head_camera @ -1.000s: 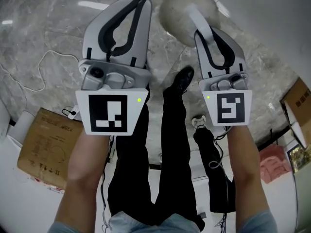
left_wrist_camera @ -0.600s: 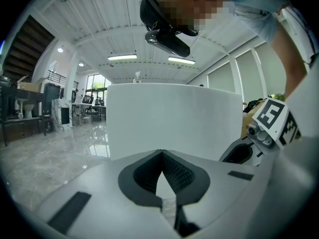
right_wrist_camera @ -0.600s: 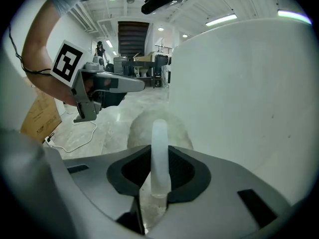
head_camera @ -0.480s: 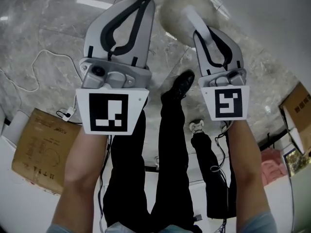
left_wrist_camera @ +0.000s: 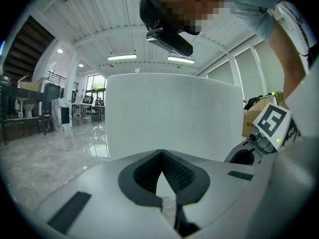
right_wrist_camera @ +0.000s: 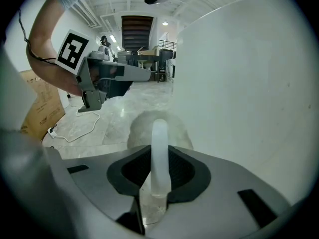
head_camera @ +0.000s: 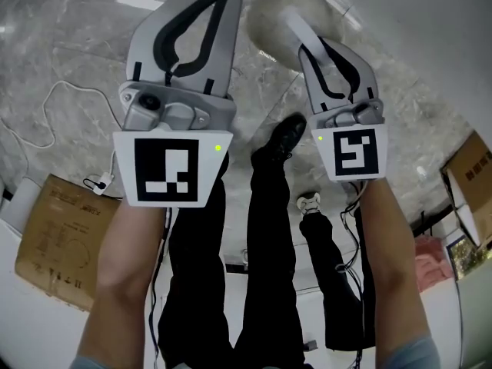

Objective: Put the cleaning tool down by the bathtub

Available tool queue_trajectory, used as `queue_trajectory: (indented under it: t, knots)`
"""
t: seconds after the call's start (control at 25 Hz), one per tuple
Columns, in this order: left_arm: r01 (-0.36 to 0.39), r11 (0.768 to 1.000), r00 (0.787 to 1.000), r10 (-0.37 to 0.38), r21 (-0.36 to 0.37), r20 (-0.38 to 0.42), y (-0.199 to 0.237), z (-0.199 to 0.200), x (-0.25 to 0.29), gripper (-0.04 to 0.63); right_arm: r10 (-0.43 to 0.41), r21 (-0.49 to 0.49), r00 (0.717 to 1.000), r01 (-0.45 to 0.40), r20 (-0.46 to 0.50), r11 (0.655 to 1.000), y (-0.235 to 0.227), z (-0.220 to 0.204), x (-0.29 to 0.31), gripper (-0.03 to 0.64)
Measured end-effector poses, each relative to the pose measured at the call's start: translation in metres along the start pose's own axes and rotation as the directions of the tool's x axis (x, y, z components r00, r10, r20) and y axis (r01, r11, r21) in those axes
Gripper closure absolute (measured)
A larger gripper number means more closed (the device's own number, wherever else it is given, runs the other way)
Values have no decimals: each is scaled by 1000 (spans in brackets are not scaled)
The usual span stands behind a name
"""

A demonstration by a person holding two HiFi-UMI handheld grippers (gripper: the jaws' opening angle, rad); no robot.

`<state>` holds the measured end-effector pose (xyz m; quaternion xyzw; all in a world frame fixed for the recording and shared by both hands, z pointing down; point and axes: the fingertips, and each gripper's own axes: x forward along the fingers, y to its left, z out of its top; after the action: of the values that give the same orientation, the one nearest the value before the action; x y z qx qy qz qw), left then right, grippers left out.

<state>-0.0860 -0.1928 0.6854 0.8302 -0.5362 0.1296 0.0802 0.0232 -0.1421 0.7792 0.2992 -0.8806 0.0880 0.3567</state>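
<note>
Two gripper views show right gripper [right_wrist_camera: 158,159] clamping cleaning tool [right_wrist_camera: 159,133], left gripper [left_wrist_camera: 162,154] fingers [left_wrist_camera: 177,172] together.

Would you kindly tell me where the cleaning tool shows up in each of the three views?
Head view: cleaning tool at top centre, handle in the right claw.
Left gripper view: not in it.
Right gripper view: lower centre, clamped in that claw.
Shared landmark: the grey marble floor.
</note>
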Motion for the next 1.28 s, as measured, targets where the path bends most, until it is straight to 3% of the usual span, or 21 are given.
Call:
queue_trajectory:
  t: [0.32, 0.52, 1.28]
  knots:
    - [6, 1000, 1000, -5, 10, -11, 0, -9, 3, 581, 18, -18, 999, -18, -31, 1000, 1, -12, 16, 520]
    - [13, 1000, 1000, -13, 9, -8, -3, -8, 5, 581, 8, 37, 995, -4, -95, 999, 3, -27, 19, 520]
    - [33, 999, 999, -33, 14, -23, 7, -24, 9, 581, 56, 13, 987, -54, -152, 998, 12, -57, 57, 518]
